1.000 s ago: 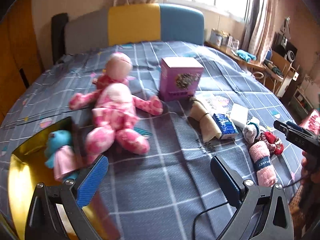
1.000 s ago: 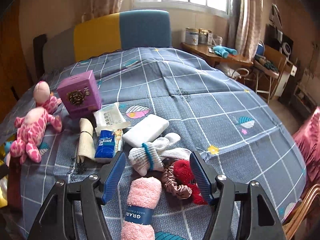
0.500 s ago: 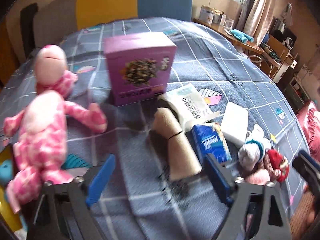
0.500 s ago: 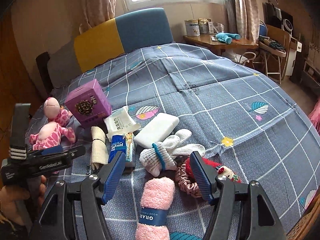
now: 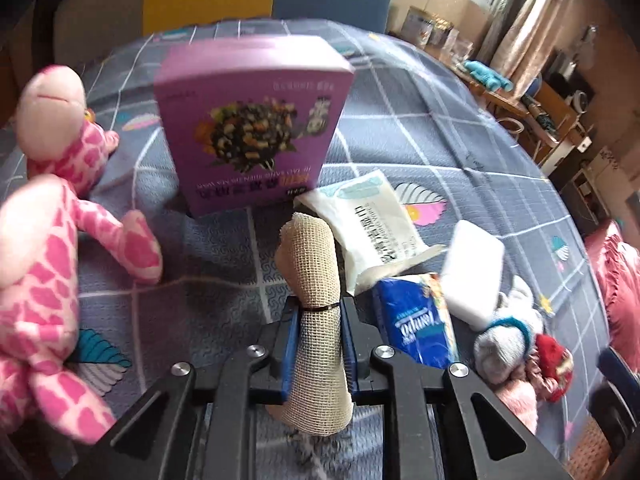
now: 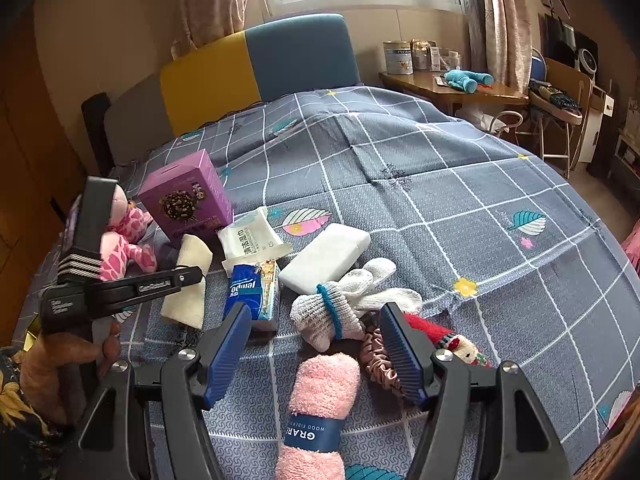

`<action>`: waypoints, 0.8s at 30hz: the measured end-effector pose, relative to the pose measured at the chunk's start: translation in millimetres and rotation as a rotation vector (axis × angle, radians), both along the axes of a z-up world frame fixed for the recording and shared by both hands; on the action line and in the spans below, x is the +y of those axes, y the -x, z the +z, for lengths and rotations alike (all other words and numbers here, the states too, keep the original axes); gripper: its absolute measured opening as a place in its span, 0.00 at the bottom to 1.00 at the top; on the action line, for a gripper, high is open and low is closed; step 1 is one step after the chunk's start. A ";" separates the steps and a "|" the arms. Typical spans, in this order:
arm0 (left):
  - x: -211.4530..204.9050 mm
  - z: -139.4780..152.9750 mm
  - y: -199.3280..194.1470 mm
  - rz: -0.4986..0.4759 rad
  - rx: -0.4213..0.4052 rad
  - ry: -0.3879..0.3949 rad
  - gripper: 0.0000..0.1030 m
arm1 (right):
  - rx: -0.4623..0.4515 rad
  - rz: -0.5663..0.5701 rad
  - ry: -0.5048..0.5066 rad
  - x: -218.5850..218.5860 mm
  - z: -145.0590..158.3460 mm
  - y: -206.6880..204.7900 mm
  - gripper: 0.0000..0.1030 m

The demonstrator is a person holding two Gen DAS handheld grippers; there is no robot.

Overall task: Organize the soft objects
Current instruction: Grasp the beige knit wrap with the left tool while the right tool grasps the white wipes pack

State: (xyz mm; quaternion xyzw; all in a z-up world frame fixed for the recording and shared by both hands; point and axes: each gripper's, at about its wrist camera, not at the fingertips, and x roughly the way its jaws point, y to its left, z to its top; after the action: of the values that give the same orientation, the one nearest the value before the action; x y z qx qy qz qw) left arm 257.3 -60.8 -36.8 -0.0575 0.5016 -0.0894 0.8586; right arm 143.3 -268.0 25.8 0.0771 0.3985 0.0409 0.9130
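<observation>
I've got the left gripper (image 5: 318,344) clamped on the beige mesh roll (image 5: 314,300), blue pads pinching it from both sides just below its black band; roll runs lengthwise between the fingers, top end sticking out well past the tips, bottom end back toward the body. Ahead of the tips: purple box (image 5: 252,124), with the white wipes pack (image 5: 368,220) just right of the roll's far end. Right of the right finger, close: blue tissue pack (image 5: 416,320), then the white block (image 5: 472,272). Pink plush (image 5: 48,240) sits well left of the left finger

Right gripper (image 6: 316,354) is partly open, nothing held, pads touching nothing. Pink rolled towel (image 6: 320,404) lies on the bedspread (image 6: 460,200) in the gap between the fingers, not pinched. White gloves (image 6: 340,304) just beyond the tips, brown scrunchie (image 6: 374,356) and red knit toy (image 6: 444,336) by the right finger. From this camera I see my left hand (image 6: 60,368) on its gripper off the left finger
</observation>
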 end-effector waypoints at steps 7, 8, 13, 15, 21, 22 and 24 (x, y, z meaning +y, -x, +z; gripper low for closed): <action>33.3 37.5 52.6 -0.028 -0.095 0.033 0.19 | 0.101 0.123 0.016 24.9 -8.3 -23.5 0.66; 38.4 40.3 58.4 -0.029 -0.099 0.038 0.19 | 0.102 0.154 0.026 31.3 -8.1 -30.8 0.70; 60.9 45.1 89.8 -0.016 -0.112 0.067 0.19 | 0.134 0.225 0.082 59.3 -19.1 -82.4 0.81; 68.1 47.1 100.8 -0.013 -0.120 0.078 0.19 | 0.155 0.242 0.101 69.7 -26.8 -105.5 0.83; 85.6 53.4 123.0 0.001 -0.136 0.108 0.19 | 0.234 0.298 0.222 105.6 -53.4 -161.9 0.88; 88.5 54.7 125.5 0.003 -0.139 0.115 0.19 | 0.241 0.304 0.246 110.6 -57.2 -168.4 0.90; 93.6 57.3 129.3 0.007 -0.142 0.127 0.19 | 0.249 0.300 0.296 117.7 -64.1 -179.6 0.91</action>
State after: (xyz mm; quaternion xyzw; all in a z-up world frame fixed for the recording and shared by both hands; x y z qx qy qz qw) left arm 128.0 32.7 20.5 -0.1069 0.4325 -0.1217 0.8870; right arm 322.9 -150.2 -38.3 -0.1128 0.5168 0.1073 0.8418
